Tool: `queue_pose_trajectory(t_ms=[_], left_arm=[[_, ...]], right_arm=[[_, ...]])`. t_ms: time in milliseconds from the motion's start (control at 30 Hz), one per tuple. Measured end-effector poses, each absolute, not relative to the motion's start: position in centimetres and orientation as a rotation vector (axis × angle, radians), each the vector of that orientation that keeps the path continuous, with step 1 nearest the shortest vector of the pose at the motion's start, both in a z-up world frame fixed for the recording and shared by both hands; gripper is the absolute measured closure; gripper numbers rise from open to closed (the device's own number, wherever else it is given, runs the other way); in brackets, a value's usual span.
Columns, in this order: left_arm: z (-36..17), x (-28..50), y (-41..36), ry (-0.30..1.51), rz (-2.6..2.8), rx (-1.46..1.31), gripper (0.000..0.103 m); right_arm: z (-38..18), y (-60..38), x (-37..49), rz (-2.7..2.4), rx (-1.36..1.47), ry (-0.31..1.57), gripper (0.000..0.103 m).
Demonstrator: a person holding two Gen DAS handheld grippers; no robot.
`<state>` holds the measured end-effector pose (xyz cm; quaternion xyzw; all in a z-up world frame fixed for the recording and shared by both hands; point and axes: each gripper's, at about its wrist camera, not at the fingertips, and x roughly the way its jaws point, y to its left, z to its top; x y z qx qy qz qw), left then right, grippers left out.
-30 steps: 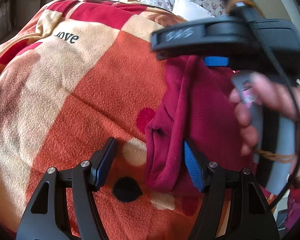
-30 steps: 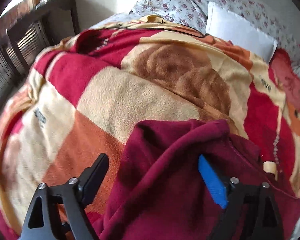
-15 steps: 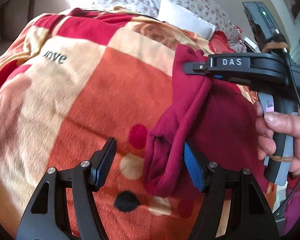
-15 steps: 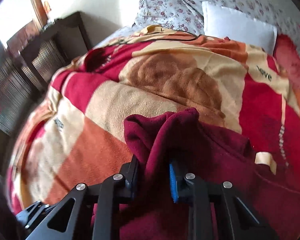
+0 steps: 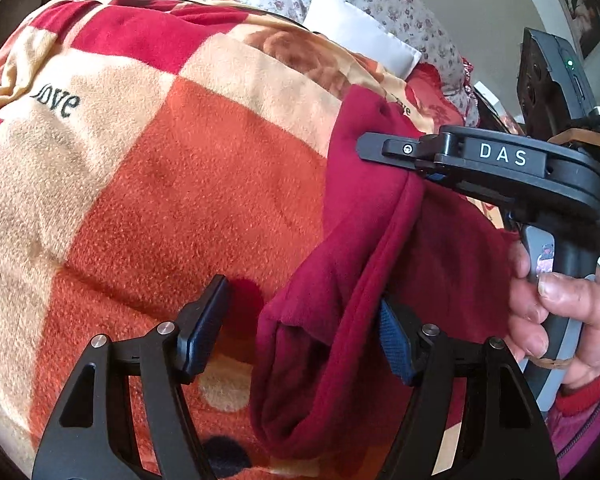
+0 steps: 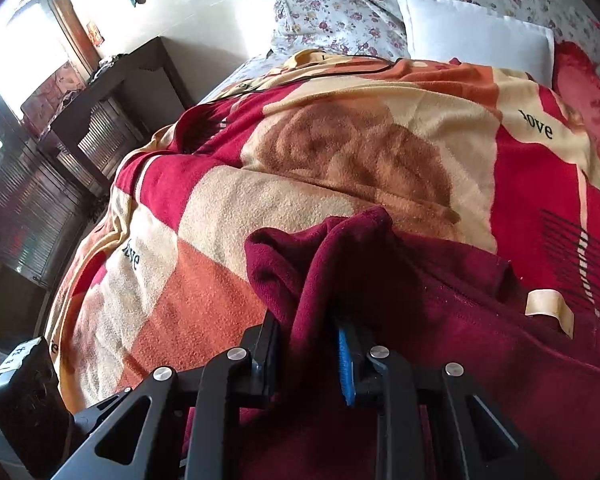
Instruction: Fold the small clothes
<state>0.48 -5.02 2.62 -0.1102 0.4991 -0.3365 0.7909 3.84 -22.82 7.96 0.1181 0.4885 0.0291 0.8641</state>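
Maroon garment (image 5: pixel 452 264) bunched on blanket (image 5: pixel 204 184), below white pillow (image 5: pixel 360 40). Right claw (image 6: pixel 308 344) jaws just closed — pinching garment's upper edge. Left claw (image 5: pixel 300 332) spread, lower fold between pads (image 5: pixel 394 342), unpinched. Step: securing corners. Next — you close left claw on fold.

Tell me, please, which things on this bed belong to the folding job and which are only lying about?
Belong to the job:
- dark red garment
- right hand-held gripper, shut on a fold of the garment
- left hand-held gripper, open, the garment's edge between its fingers

Just lying about:
- checked blanket
- white pillow
- flowered bedding
- dark wooden furniture
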Motion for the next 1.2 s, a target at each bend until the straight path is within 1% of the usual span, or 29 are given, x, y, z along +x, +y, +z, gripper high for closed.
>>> queue_pose_trajectory(t_ms=[133, 200, 267, 333, 400, 500, 600, 867, 1033, 1200], left_arm=[[2.9, -0.1, -5.7, 1.061, -0.704, -0.186, 0.034], [3.1, -0.4, -6.1, 1.055, -0.709, -0.164, 0.046], [3.3, -0.8, -6.1, 1.05, -0.712, -0.15, 0.053], [3.5, -1.3, -6.1, 1.037, -0.704, -0.122, 0.057], [3.8, -1.7, -6.2, 1.035, -0.705, -0.109, 0.067], [4.6, -2.4, -6.3, 1.024, -0.707, -0.1, 0.075], [5.5, -3.1, -6.5, 1.012, -0.717, -0.097, 0.08], [10.3, -6.8, -8.7, 0.943, -0.826, -0.071, 0.082], [13.0, -10.1, -12.9, 0.911, -0.931, -0.024, 0.082], [14.1, -13.6, -18.2, 0.899, -1.025, 0.048, 0.082]], right_arm=[[8.1, -22.7, 3.6, 0.061, 0.246, 1.022, 0.08], [8.2, -22.7, 3.5, 0.062, 0.25, 1.02, 0.08], [8.3, -22.6, 3.3, 0.067, 0.25, 1.016, 0.08], [8.6, -22.7, 3.0, 0.072, 0.247, 1.01, 0.08], [8.9, -22.8, 2.6, 0.076, 0.253, 1.003, 0.08], [9.7, -23.1, 1.9, 0.079, 0.259, 0.987, 0.08], [10.6, -23.4, 0.9, 0.085, 0.262, 0.969, 0.082], [14.5, -26.5, -3.5, 0.085, 0.275, 0.887, 0.085], [16.6, -30.4, -7.6, 0.051, 0.291, 0.841, 0.085], [17.4, -35.4, -12.9, -0.013, 0.319, 0.809, 0.085]])
